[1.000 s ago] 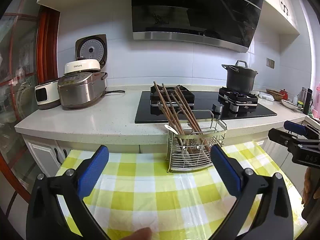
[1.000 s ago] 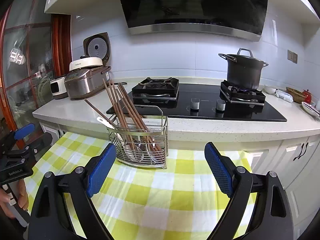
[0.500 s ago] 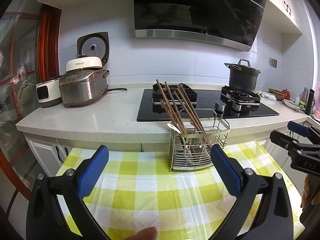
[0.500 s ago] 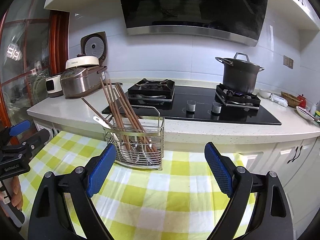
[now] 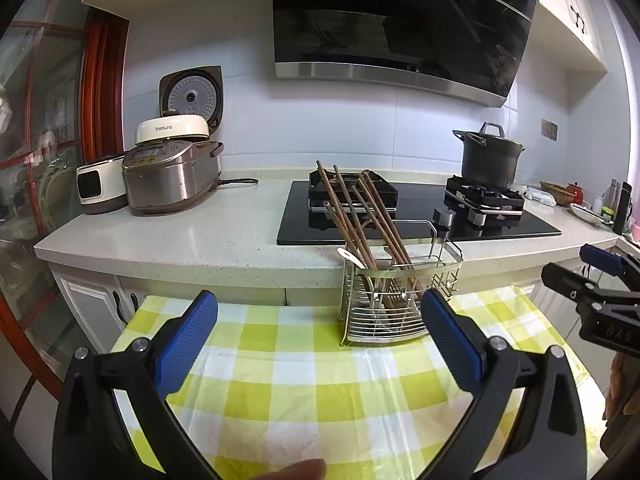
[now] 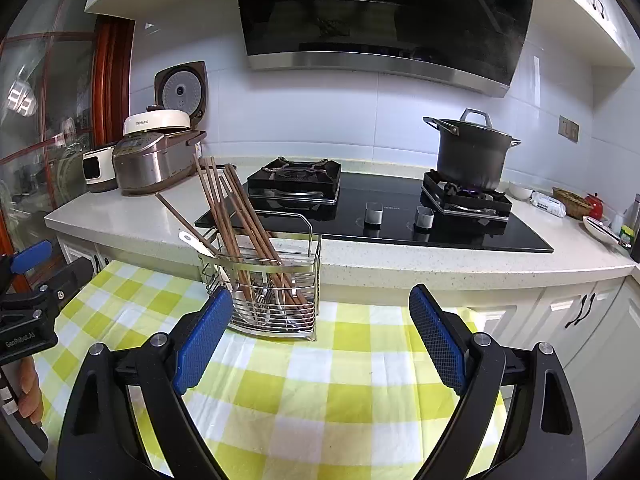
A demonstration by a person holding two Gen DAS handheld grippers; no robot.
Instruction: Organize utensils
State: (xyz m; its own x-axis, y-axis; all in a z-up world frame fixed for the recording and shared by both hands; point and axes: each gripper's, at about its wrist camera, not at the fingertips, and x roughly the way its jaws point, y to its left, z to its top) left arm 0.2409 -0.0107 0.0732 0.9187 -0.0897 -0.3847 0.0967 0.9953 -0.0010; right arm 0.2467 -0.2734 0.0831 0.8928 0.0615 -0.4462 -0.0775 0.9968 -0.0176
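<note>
Blue-padded left gripper [image 5: 319, 326] and right gripper [image 6: 321, 334] both hover spread wide, holding and touching nothing. Wire utensil rack [image 6: 276, 296], containing leaning wooden chopsticks [image 6: 236, 216], stands on the yellow checked tablecloth [image 6: 328, 392] beside the countertop [image 6: 400, 264].

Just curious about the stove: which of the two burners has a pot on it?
The right burner, under the dark lidded pot. The left burner is bare.

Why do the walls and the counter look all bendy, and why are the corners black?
Both wrist views use a fisheye lens: it curves the counter edge and blacks out the corners. In the right view, the hood shines with reflections; the rack stays sharp.
</note>
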